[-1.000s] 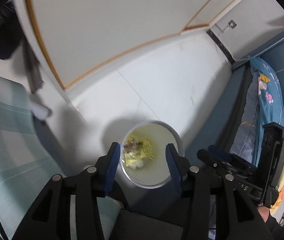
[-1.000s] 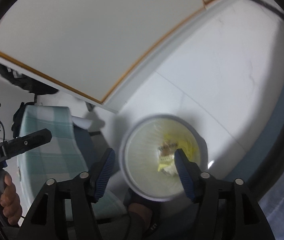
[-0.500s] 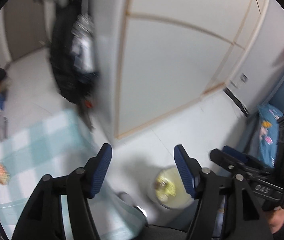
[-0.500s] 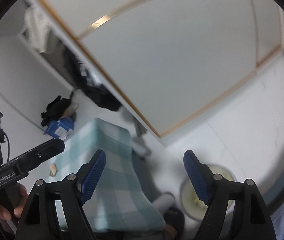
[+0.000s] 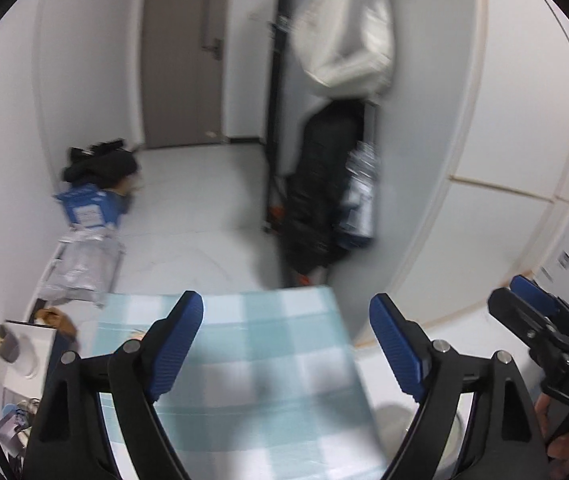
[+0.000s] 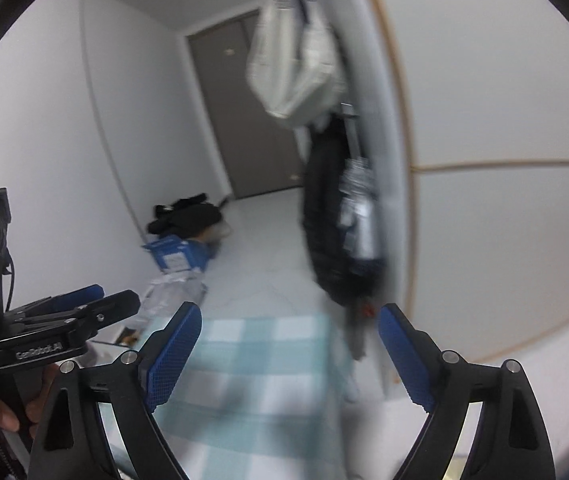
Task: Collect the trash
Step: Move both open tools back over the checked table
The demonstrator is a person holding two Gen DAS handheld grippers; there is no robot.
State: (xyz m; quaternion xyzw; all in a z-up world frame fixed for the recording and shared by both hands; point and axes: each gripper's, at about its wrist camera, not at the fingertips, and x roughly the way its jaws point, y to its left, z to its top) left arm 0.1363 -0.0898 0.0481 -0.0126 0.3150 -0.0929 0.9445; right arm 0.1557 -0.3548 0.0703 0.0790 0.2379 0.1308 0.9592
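My left gripper [image 5: 286, 322] hangs over the teal checked tablecloth [image 5: 268, 364]. Its jaws are opening and nothing is between the blue pads [image 5: 178, 344]. My right gripper [image 6: 288, 334] is over the same cloth [image 6: 260, 364], its jaws also opening and empty. Each gripper shows in the other's view: the right one [image 5: 532, 312] at the right edge, the left one [image 6: 80, 306] at the left edge. A pale round bin [image 5: 388, 416] peeks out low on the right behind the left gripper's finger. A brownish wrapper-like thing [image 5: 54, 318] lies left of the table, blurred.
A white box [image 5: 20, 354] stands at the table's left. A blue carton [image 5: 88, 204], dark clothes [image 5: 100, 164] and silvery bags [image 5: 80, 264] lie along the left wall. A black bag [image 5: 320, 200] and a white bag [image 5: 344, 28] hang by the wardrobe [image 5: 504, 160]. A grey door [image 5: 182, 52] closes the hallway.
Both views have swung up from the bin with yellow trash on the floor to the checked table and hallway. Both pairs of jaws stand wider than before.
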